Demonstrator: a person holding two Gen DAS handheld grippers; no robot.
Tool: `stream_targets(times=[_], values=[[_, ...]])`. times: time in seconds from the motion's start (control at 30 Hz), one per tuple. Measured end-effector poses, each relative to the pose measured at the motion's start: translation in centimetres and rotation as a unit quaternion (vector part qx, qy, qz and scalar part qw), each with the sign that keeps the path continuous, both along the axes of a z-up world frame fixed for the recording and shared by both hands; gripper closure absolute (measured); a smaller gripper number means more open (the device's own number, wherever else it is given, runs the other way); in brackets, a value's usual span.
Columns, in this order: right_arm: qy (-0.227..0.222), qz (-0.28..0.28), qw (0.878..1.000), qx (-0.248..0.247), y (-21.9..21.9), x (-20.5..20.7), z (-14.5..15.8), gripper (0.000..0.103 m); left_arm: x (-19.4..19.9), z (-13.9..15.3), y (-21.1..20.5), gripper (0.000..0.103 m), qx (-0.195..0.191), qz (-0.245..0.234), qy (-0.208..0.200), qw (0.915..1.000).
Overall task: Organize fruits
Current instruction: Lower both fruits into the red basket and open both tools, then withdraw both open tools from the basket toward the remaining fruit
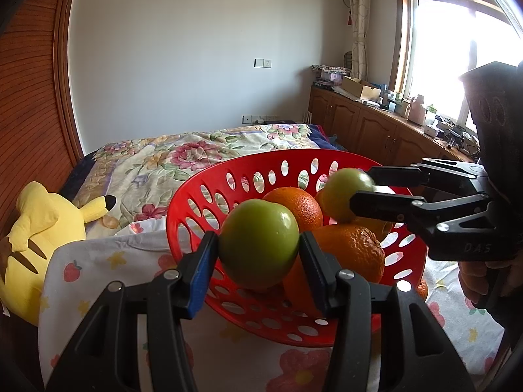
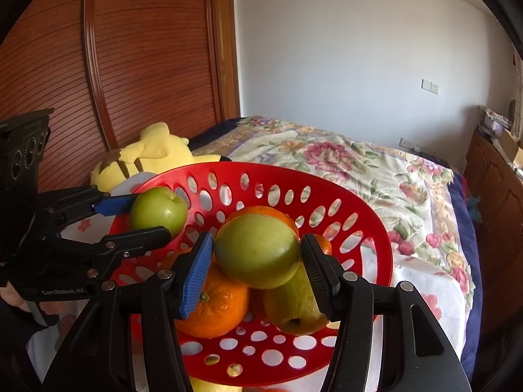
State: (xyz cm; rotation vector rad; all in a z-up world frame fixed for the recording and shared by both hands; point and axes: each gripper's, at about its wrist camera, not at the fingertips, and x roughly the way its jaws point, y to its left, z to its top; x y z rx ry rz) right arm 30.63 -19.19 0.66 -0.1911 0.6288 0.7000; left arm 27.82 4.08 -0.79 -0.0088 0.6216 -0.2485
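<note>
A red perforated basket (image 1: 228, 176) (image 2: 376, 225) sits on a printed cloth on the bed. It holds several oranges (image 1: 294, 207) (image 2: 215, 307) and a yellow-green pear (image 2: 294, 307). My left gripper (image 1: 258, 245) (image 2: 153, 217) is shut on a green apple (image 1: 258, 245) (image 2: 158, 210) above the basket's near side. My right gripper (image 2: 256, 251) (image 1: 362, 186) is shut on a second green apple (image 2: 258, 251) (image 1: 346, 192) above the fruit pile.
A yellow plush toy (image 1: 42, 228) (image 2: 147, 155) lies left of the basket by a wooden wardrobe (image 2: 98, 81). The floral bedspread (image 1: 183, 156) stretches behind. Wooden cabinets with clutter (image 1: 392, 124) run under the window at right.
</note>
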Motion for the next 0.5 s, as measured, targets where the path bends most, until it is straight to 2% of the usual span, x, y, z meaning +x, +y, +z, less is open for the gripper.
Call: stream_targets(times=[0.23, 0.5], values=[[-0.006, -0.005, 1.000, -0.008, -0.1, -0.5, 0.0, 0.046, -0.1, 0.0, 0.0, 0.052, 0.000, -0.001, 0.001, 1.0000], [-0.003, -0.015, 1.000, 0.009, -1.7, -1.9, 0.1, 0.046, -1.1, 1.2, -0.3, 0.052, 0.005, 0.001, -0.018, 0.9998]])
